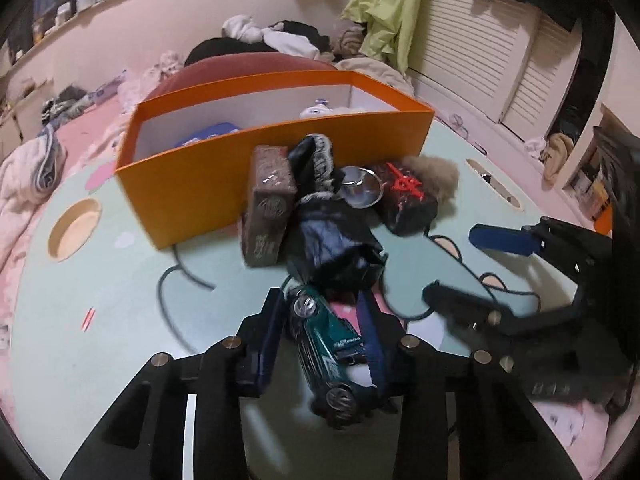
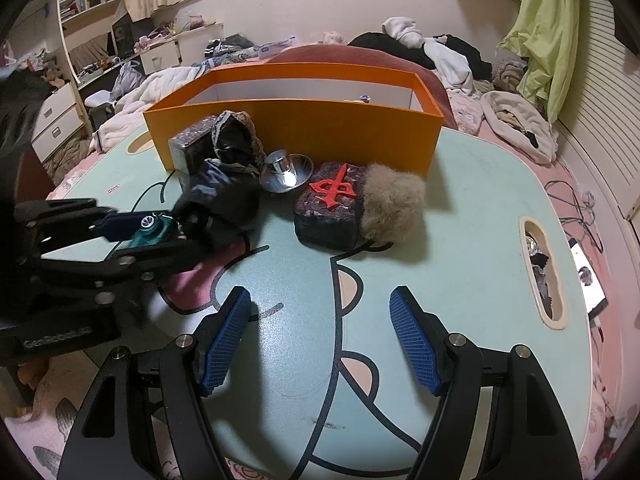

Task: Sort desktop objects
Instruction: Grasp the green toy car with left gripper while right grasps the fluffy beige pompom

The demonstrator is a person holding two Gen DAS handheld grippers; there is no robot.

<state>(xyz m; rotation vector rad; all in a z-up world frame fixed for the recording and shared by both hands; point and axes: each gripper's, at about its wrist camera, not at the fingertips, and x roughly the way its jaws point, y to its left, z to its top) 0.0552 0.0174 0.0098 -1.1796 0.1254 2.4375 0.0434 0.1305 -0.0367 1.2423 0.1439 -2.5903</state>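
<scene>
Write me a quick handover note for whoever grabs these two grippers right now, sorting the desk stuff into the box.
Left gripper: shut on the green toy car, just off the table.
Right gripper: open, empty, over bare table.
Orange box: a few things already inside.
Left to sort: the car, two patterned blocks, the fur ball, the metal funnel, the dark cloth bundle.

Beside your matt orange cardboard box: glossy green toy car, polished metal funnel, fuzzy fur tuft, smooth painted table.
</scene>
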